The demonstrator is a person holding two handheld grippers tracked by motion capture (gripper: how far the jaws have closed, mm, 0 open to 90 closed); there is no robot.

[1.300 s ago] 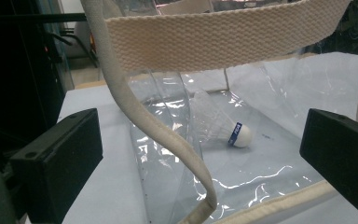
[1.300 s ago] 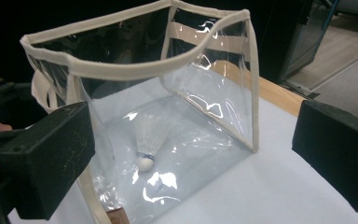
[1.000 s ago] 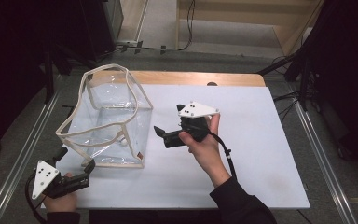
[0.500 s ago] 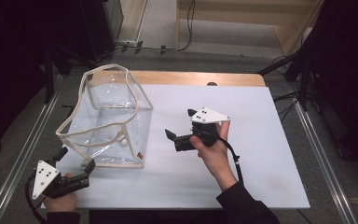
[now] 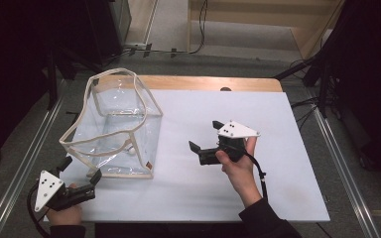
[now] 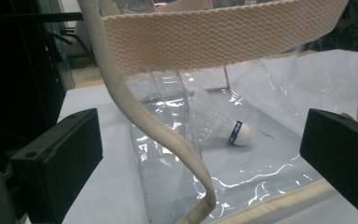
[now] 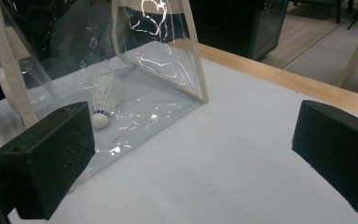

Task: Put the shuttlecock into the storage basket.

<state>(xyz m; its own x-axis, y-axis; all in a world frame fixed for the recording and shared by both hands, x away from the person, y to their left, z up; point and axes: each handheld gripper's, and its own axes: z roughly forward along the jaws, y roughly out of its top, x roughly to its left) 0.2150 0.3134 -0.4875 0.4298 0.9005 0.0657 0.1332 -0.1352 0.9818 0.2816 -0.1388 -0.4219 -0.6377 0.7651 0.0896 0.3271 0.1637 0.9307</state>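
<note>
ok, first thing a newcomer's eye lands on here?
The clear plastic bag with cream webbing trim, standing open on the left of the white table. Next, the white shuttlecock lying on its side inside the bag, on the bottom. Both claws are open and empty: the left claw at the bag's near corner, the right claw over mid-table.

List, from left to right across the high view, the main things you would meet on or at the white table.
left gripper → clear bag with cream webbing trim → right gripper → the person's right hand holding it.
</note>
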